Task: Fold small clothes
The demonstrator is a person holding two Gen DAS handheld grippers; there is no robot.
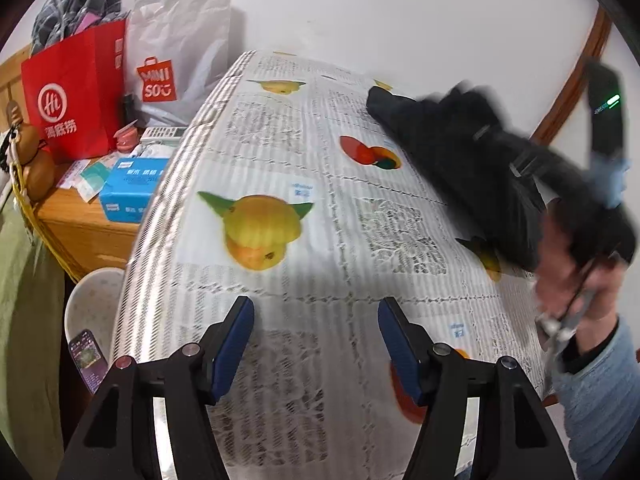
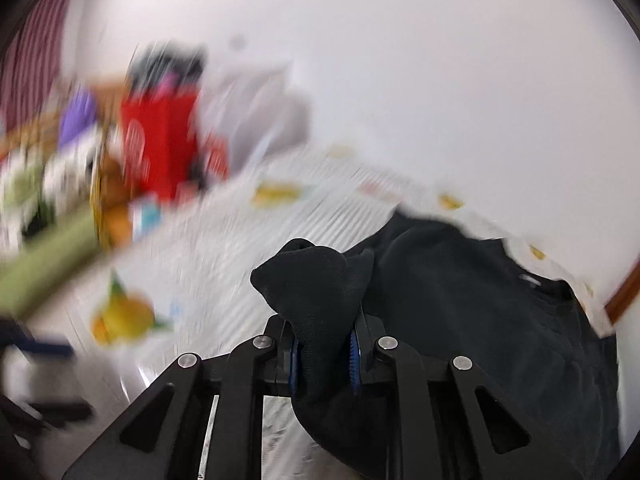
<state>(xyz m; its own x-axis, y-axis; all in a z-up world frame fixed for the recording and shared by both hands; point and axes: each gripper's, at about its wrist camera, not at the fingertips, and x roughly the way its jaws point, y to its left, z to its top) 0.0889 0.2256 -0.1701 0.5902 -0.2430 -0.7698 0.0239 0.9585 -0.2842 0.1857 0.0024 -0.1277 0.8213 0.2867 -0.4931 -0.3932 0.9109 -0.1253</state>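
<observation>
A black garment (image 1: 460, 152) hangs blurred over the right side of the table, lifted by the right hand. In the right wrist view my right gripper (image 2: 323, 356) is shut on a bunched edge of the black garment (image 2: 460, 300), which trails down to the right onto the table. My left gripper (image 1: 316, 344) is open and empty, with blue pads, low over the near part of the newspaper-print tablecloth (image 1: 280, 152). The right gripper's handle and the hand on it (image 1: 580, 272) show at the right edge of the left wrist view.
A wooden side cabinet (image 1: 80, 224) to the left holds a red paper bag (image 1: 76, 92), a white Miniso bag (image 1: 176, 52) and a blue tissue box (image 1: 132, 188). A white bowl with a phone (image 1: 88, 320) sits below. A white wall lies behind the table.
</observation>
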